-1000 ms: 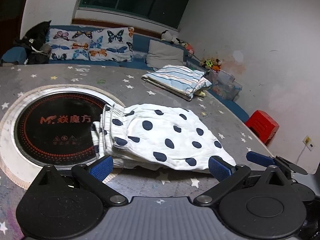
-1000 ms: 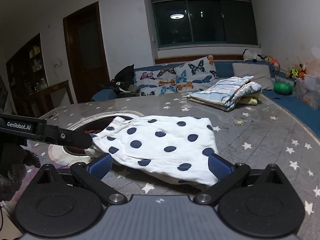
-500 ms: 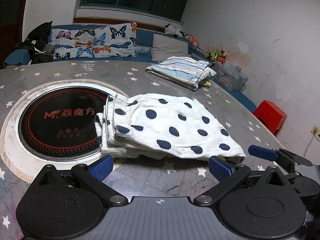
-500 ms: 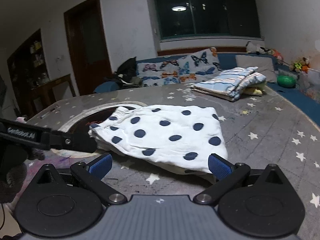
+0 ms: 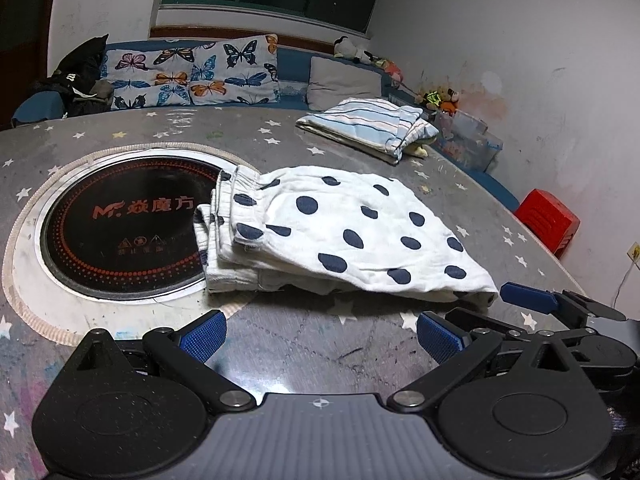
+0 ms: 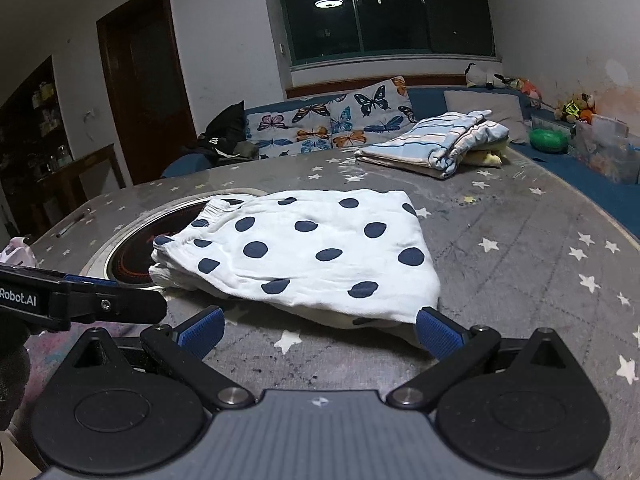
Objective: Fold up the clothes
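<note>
Polka-dot garment [image 5: 344,232] lying on the star-patterned counter [image 5: 304,344], doubled over into a compact stack, several layers showing at the near edge. Elastic waistband end [image 5: 224,200] overhanging the rim of the round black cooktop inset [image 5: 116,220]; opposite end tapering to a corner on the right. Already in a folded shape; impossible to say whether one more fold is intended or the piece is finished.

Left claw [image 5: 318,338] spread wide, empty, low over the counter just short of the garment's near edge, blue pads [image 5: 202,336] either side of bare surface. Squared up to the long near edge, likely so that edge could be pinched or simply left alone.

Right claw [image 6: 318,334] also wide and empty, right pad [image 6: 438,336] just beside or touching the garment's near right corner; contact too close to call. Seen from the left wrist as a blue fingertip [image 5: 524,298] right at that corner.

Striped folded stack [image 6: 434,142] set at the far side of the counter, well apart, probably parked there to keep the working area free. Butterfly cushions [image 6: 332,124] on the bench behind.
</note>
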`<state>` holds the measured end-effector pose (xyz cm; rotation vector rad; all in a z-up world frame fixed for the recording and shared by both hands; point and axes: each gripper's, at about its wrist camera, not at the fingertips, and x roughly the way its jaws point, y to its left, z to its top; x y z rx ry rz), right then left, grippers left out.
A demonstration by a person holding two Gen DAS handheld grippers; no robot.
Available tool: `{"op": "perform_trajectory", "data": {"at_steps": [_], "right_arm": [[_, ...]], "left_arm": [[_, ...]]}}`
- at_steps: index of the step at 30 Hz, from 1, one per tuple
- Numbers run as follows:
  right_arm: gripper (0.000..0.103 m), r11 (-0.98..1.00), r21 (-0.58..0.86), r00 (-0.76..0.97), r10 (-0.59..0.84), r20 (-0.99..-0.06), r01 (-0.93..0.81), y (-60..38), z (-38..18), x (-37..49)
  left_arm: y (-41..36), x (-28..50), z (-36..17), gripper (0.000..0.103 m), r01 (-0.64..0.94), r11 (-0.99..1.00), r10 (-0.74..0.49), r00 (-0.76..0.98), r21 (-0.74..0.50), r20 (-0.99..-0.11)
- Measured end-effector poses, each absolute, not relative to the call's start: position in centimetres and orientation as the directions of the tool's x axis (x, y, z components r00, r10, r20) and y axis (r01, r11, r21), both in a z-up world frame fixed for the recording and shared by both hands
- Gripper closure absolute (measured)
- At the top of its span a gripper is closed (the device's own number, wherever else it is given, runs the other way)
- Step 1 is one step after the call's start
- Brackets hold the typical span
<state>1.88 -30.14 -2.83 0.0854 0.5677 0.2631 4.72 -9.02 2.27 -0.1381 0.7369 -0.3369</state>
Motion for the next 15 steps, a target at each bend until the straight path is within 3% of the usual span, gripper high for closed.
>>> {"op": "perform_trajectory", "data": {"at_steps": [15], "right_arm": [[0.0, 0.962, 0.151, 0.806, 0.273, -0.524, -0.228, -29.82, -3.25, 1.87]], "left_arm": [[-9.72, 4.67, 2.04, 0.0, 0.26, 0.935, -0.354, 0.675, -0.241, -0.647]]}}
